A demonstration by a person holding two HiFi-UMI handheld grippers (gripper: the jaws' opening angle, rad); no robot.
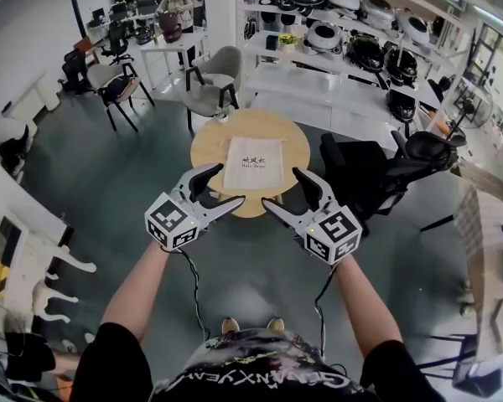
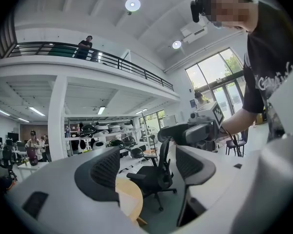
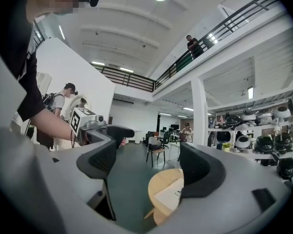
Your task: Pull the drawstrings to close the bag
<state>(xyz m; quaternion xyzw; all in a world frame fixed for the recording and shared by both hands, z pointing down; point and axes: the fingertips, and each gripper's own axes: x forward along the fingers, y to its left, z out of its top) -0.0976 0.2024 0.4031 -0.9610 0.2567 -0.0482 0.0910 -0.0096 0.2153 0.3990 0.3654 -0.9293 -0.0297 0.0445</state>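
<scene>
Drawstring bag [image 1: 253,162], white with a small dark print at its middle, lies flat near the centre of the round wooden surface [image 1: 208,145], with nothing touching it; its cords cannot be made out. Both tools are held level in the air at the near side of that surface, angled inward toward each other. The left tool [image 1: 227,186] has its jaws standing apart with nothing between them; through the gap its own view shows only a black office chair [image 1: 362,176] and a slice of the wooden rim. The right tool [image 1: 282,188] is likewise spread wide and empty, and between its dark pads its own view looks down on the surface and a corner of the bag. Each tool carries a cube with square markers at the back, gripped by a bare-armed hand. A grey chair [image 1: 214,80] stands beyond the surface, and white shelves [image 1: 318,78] loaded with black and white appliances run along the right
</scene>
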